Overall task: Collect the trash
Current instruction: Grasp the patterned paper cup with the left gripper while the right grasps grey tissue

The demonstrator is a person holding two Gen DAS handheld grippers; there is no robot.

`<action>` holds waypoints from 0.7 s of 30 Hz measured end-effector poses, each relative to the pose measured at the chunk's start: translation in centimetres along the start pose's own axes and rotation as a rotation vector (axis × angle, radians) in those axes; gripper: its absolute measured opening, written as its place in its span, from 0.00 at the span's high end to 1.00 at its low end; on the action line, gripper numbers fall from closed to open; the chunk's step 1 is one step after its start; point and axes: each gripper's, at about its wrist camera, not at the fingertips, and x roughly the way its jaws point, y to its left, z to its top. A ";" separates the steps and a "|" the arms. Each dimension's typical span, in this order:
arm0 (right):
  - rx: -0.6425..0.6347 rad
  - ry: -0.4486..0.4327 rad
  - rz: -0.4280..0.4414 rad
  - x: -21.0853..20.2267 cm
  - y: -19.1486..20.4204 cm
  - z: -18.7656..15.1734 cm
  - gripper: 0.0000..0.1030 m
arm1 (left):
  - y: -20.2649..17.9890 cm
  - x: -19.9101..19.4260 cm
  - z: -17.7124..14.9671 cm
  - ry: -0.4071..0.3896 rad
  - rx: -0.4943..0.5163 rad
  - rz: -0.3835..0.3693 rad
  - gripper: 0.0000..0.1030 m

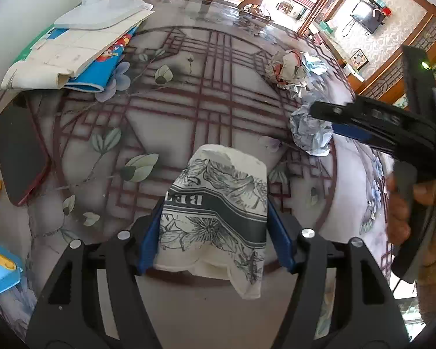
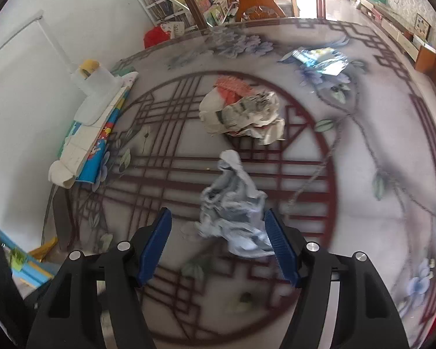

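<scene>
My left gripper [image 1: 215, 232] is shut on a crushed paper cup [image 1: 218, 203] with a grey flower print, held over the table. My right gripper [image 2: 218, 238] is open, its blue pads on either side of a crumpled silver-blue wrapper [image 2: 232, 203] lying on the table; it also shows in the left wrist view [image 1: 311, 131], with the right gripper [image 1: 334, 119] at it. A crumpled paper wad with red print [image 2: 244, 113] lies beyond it, also seen in the left wrist view [image 1: 287, 69]. A shiny blue wrapper [image 2: 320, 61] lies farther back.
The round table [image 2: 378, 133] has a dark red lattice and flower pattern. Books [image 1: 72, 55] with a white lamp base [image 1: 101, 14] on them lie at the left by the wall. A dark phone [image 1: 20, 154] lies at the left edge.
</scene>
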 end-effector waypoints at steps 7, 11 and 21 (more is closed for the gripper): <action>-0.105 -0.014 -0.063 1.1 2.5 0.2 0.73 | 0.2 0.2 0.0 0.005 -0.014 -0.010 0.39; -0.148 -0.051 -0.041 -0.7 3.3 -0.5 0.79 | 0.0 0.0 0.1 -0.007 -0.013 -0.024 0.39; -0.144 -0.073 0.005 -6.7 2.4 -5.3 0.80 | -0.8 -1.6 0.6 -0.061 0.003 -0.029 0.39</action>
